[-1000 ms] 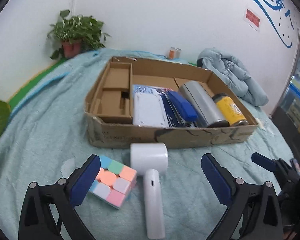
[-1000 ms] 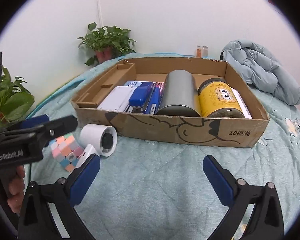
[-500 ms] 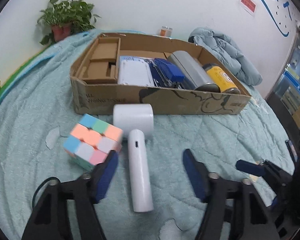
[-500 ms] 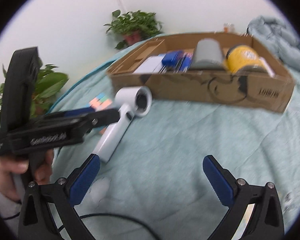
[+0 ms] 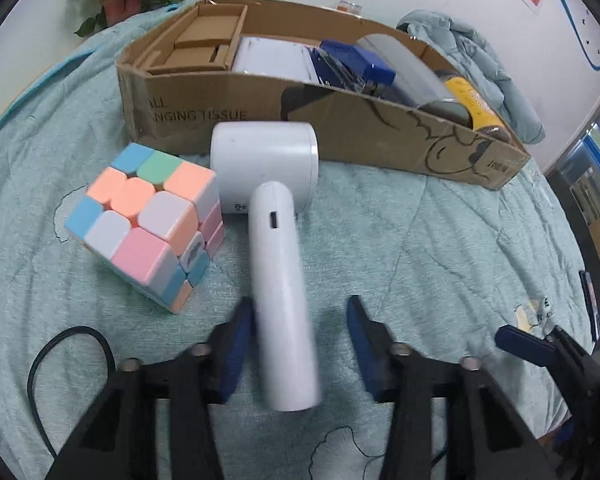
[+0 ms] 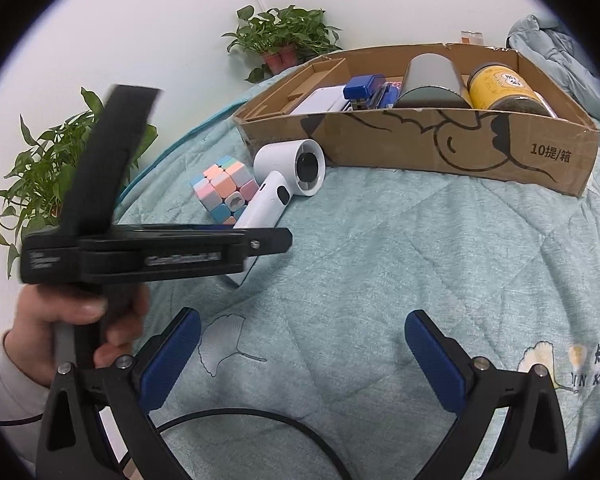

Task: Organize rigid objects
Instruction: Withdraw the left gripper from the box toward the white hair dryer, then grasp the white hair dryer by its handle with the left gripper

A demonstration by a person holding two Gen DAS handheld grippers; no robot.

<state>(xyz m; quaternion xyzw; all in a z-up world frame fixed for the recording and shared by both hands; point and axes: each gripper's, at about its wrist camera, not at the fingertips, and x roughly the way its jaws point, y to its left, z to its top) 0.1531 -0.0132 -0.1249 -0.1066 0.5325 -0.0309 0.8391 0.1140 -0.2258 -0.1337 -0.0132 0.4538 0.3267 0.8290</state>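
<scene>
A white handheld fan (image 5: pixel 274 216) lies on the teal quilt in front of the cardboard box (image 5: pixel 340 120), its handle pointing at me. My left gripper (image 5: pixel 298 346) straddles the handle's end; its left pad sits against the handle and the right pad stands a gap away, so it is partly open. A pastel puzzle cube (image 5: pixel 148 224) sits just left of the fan. In the right wrist view the fan (image 6: pixel 288 176), cube (image 6: pixel 224 188) and box (image 6: pixel 440 144) show beyond the left gripper's black body (image 6: pixel 148 252). My right gripper (image 6: pixel 302 356) is open and empty above bare quilt.
The box holds a white case (image 5: pixel 272 60), a blue stapler (image 5: pixel 364 64), a grey cylinder (image 5: pixel 412 72) and a yellow jar (image 5: pixel 476 108). Potted plants (image 6: pixel 284 40) stand at the back left. A jacket (image 5: pixel 472 48) lies behind the box. A black cable (image 5: pixel 60 344) lies near me.
My left gripper has moved forward and narrowed around the fan's handle. My right gripper has swung back and to the right, away from the box.
</scene>
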